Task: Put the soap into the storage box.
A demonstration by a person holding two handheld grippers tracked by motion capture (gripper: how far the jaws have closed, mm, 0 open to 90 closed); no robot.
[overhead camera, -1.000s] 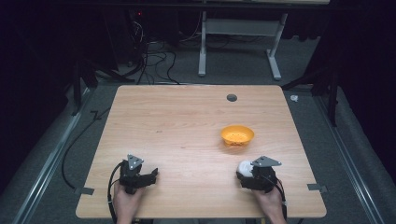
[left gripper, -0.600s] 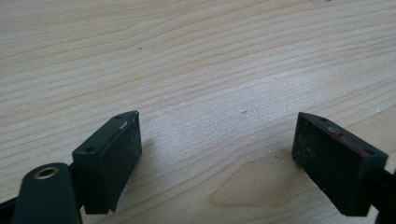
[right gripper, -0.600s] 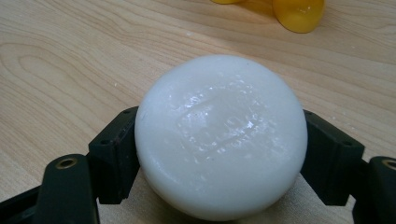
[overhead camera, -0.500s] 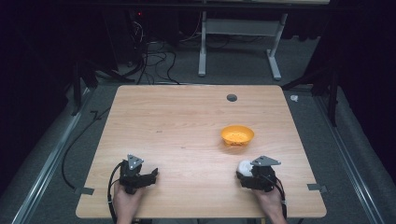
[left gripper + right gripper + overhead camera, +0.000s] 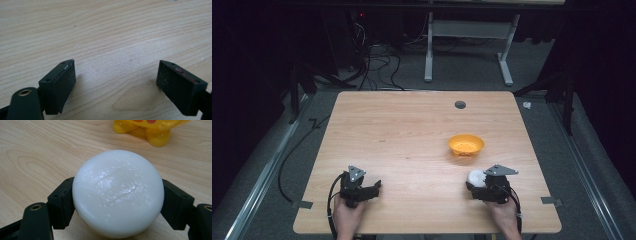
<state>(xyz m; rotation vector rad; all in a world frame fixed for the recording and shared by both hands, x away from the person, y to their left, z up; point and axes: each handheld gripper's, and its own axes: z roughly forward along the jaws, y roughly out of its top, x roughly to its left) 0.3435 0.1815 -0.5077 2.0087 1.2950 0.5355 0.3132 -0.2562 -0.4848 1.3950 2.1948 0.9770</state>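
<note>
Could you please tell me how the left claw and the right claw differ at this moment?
The left claw stands wide open with bare table between its jaws; the right claw is shut on a white round lump. The right claw sits near the orange bowl; the left claw is far from it. Both are hand-held, low over the table's near edge.

Wood table w/ grommet hole; cables behind.

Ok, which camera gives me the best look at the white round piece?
The right gripper view: the white round piece fills the frame, with both black pads against its sides. In the high view it is a small white blob at the right gripper.
</note>
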